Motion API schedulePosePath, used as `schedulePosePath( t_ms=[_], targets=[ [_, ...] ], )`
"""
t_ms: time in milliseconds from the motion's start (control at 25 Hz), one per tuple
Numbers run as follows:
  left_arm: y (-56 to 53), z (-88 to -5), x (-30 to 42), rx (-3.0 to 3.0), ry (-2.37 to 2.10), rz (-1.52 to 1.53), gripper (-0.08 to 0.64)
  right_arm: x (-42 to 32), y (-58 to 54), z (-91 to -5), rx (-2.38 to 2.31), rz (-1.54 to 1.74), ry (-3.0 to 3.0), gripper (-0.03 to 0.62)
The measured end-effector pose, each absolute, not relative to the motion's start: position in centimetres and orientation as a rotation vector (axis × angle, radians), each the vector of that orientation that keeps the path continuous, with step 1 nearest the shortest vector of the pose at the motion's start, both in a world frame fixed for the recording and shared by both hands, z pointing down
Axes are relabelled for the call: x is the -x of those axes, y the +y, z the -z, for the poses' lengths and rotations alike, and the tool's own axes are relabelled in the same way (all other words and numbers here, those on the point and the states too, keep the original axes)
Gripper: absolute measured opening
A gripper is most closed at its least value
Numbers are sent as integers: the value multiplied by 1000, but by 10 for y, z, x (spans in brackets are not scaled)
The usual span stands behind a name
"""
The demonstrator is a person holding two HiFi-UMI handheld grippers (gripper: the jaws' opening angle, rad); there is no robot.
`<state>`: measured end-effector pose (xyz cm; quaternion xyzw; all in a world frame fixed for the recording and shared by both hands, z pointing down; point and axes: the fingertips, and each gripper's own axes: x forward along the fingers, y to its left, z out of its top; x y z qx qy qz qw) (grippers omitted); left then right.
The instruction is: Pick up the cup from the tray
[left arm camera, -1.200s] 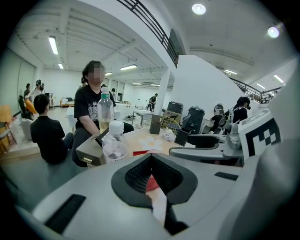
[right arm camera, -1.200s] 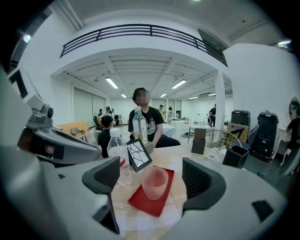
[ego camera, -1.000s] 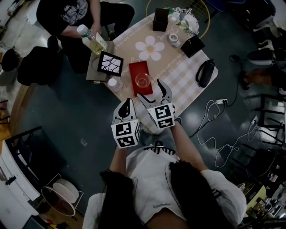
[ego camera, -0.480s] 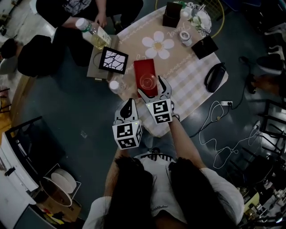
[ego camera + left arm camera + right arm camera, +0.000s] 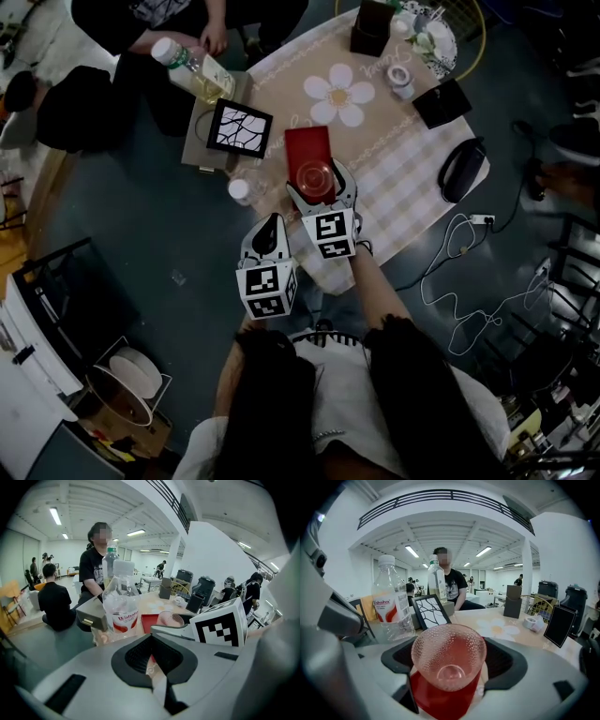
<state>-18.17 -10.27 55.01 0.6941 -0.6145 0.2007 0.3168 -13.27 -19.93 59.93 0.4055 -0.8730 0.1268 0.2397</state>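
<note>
At upper left of the head view: a seated person (image 5: 150, 19) in dark clothing, one hand on a bottle of yellowish liquid (image 5: 192, 73) tilted over the surface's edge; beside it, a framed black-and-white branch picture (image 5: 240, 127), propped on a grey box at the left edge of the surface (image 5: 403, 155); just below the picture, a clear water bottle (image 5: 240, 190) with a red-and-white label, upright, near the left edge of the tray.

Left tool (image 5: 268, 225): held low over the floor, short of the surface's near edge; jaws drawn together, nothing between them; marker cube facing up.

Centre: red tray (image 5: 307, 142), rectangular, lying flat on the surface; cup (image 5: 314, 175), clear dimpled glass, upright and empty, standing on the near end of the tray.

Right tool (image 5: 320, 187): reached over the near end of the tray; jaws spread wide, one on each side of the cup, the cup standing in the gap between them; gaps show at both sides in the right gripper view, so no firm grip is seen.

Further right on the surface: a printed white daisy (image 5: 350, 94); a roll of tape (image 5: 401, 80); a black angled stand (image 5: 442, 101); a black oval pouch (image 5: 462, 169) at the far right edge; white cables (image 5: 450, 272) on the floor below.
</note>
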Motion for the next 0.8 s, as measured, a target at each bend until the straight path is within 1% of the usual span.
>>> schedulePosePath(
  t_ms=[400,600,800],
  targets=[
    [-100,-564,187,-1770,-1609,-566,6,140,-197,-617,-1006,-390,-2381,416],
    [-100,-570,185,-1699,-1574,-508,6,138,-198,-615,-1010,-370,-2383,407],
    [-101,-569,178,-1749,-1554,-547,6,135,-199,-609,-1019,-365,-2392,407]
  ],
)
